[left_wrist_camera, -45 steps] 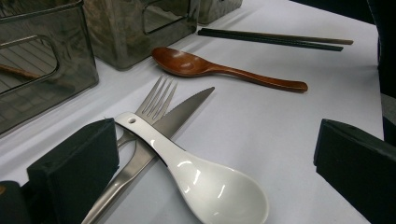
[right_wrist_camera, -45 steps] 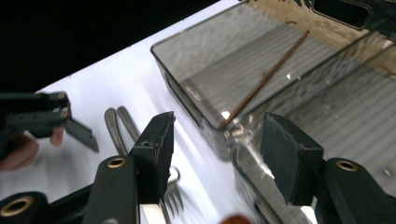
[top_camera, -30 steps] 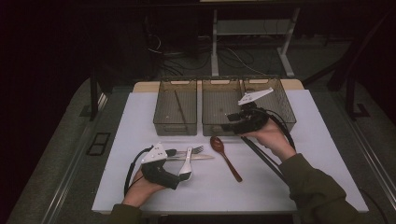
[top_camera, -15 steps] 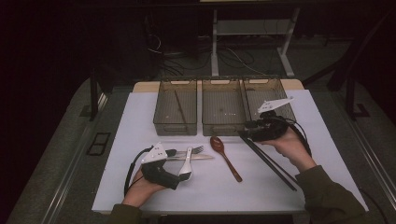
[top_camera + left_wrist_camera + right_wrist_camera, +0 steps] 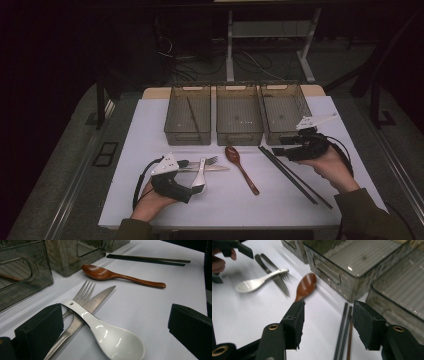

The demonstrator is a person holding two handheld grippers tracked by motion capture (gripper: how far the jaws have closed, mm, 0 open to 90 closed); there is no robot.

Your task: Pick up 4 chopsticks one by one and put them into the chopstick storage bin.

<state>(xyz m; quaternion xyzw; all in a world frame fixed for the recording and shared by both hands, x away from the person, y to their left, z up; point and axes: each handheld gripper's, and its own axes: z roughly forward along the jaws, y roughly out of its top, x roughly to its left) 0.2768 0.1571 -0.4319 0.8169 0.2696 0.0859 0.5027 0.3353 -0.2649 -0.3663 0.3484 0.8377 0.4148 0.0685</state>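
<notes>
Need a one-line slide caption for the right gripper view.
Right gripper, jaws open and empty, poised above the dark chopsticks beside the mesh bins, wooden spoon just beyond.

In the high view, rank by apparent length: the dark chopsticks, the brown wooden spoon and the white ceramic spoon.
1. Dark chopsticks, clearly longest.
2. Brown wooden spoon.
3. White ceramic spoon, shortest, though the left gripper partly covers it.
</notes>
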